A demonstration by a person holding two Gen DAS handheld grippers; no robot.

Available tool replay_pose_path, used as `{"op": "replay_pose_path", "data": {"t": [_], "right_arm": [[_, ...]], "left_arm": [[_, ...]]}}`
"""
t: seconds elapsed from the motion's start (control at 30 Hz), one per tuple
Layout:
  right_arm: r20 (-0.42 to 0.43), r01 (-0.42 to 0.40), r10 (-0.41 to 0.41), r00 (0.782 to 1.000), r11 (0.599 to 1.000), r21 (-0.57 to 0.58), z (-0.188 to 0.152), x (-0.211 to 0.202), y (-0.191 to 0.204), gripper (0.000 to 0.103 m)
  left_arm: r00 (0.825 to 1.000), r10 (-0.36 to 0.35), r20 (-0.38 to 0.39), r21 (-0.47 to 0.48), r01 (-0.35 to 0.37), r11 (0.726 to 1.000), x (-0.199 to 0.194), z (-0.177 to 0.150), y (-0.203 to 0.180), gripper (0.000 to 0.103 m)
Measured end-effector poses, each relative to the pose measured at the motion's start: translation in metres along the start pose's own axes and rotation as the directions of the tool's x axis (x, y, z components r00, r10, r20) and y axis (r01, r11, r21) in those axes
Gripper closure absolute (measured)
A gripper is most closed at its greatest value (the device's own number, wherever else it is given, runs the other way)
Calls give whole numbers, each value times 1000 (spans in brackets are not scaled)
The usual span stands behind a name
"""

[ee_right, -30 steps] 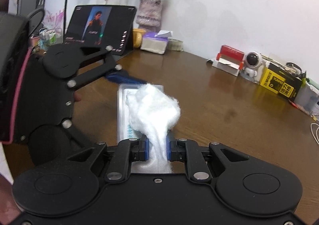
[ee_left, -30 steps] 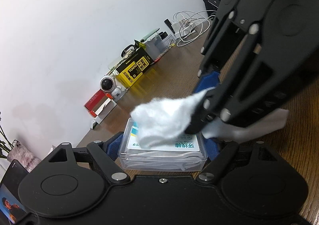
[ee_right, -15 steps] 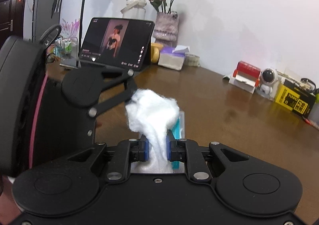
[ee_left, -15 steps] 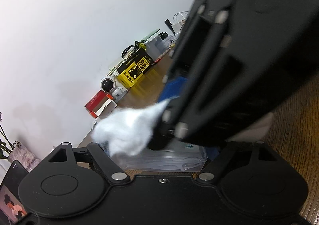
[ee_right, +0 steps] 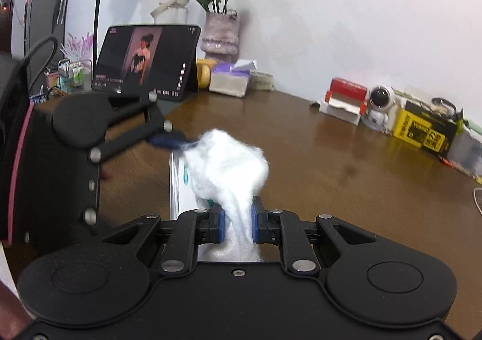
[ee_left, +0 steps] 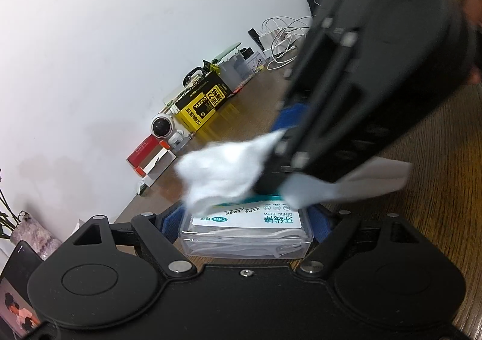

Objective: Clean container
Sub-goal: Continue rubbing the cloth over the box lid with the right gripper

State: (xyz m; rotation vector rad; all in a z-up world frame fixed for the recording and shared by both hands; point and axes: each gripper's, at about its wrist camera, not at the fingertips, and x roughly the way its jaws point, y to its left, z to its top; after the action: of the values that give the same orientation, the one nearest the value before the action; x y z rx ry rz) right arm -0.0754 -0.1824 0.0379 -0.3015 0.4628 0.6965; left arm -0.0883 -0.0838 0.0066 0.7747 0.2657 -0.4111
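Note:
A clear plastic dental floss container [ee_left: 245, 234] with a white and teal label sits clamped between the blue pads of my left gripper [ee_left: 245, 227], just above the brown table. My right gripper [ee_right: 236, 224] is shut on a white cotton wad [ee_right: 230, 163], whose fluffy head lies on the container's lid. In the left wrist view the same wad [ee_left: 223, 172] covers the far left part of the lid, and the right gripper's black body [ee_left: 355, 105] looms over it. In the right wrist view only a strip of the container [ee_right: 177, 186] shows beside the wad.
Along the wall stand a red and white box [ee_left: 150, 156], a small white robot camera [ee_left: 164, 129], a yellow and black box [ee_left: 201, 105] and tangled white cables [ee_left: 283, 38]. A tablet [ee_right: 146, 61], tissue pack [ee_right: 230, 77] and flower vase [ee_right: 221, 34] stand at the table's far left.
The right gripper swept the cotton wad left beyond the lid's edge, then back right onto it. The left gripper kept the container still.

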Motion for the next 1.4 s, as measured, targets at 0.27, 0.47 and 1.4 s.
{"op": "replay_pose_path", "data": {"t": [0.27,0.47,1.4], "right_arm": [[-19,8,-8,1000,999,-39,-9,-7,15,86],[7,-65,65,998,997,-52,-2,-8,25,86],[19,-32,32,999,999,-23,5,-5,19,86]], "left_arm": [[1000,1,1,2,-1,1000,4,-1,3,23],[1000,1,1,2,-1,1000,2,1,2,23],[1000,2,0,1,-2,1000,-4,0,4,23]]}}
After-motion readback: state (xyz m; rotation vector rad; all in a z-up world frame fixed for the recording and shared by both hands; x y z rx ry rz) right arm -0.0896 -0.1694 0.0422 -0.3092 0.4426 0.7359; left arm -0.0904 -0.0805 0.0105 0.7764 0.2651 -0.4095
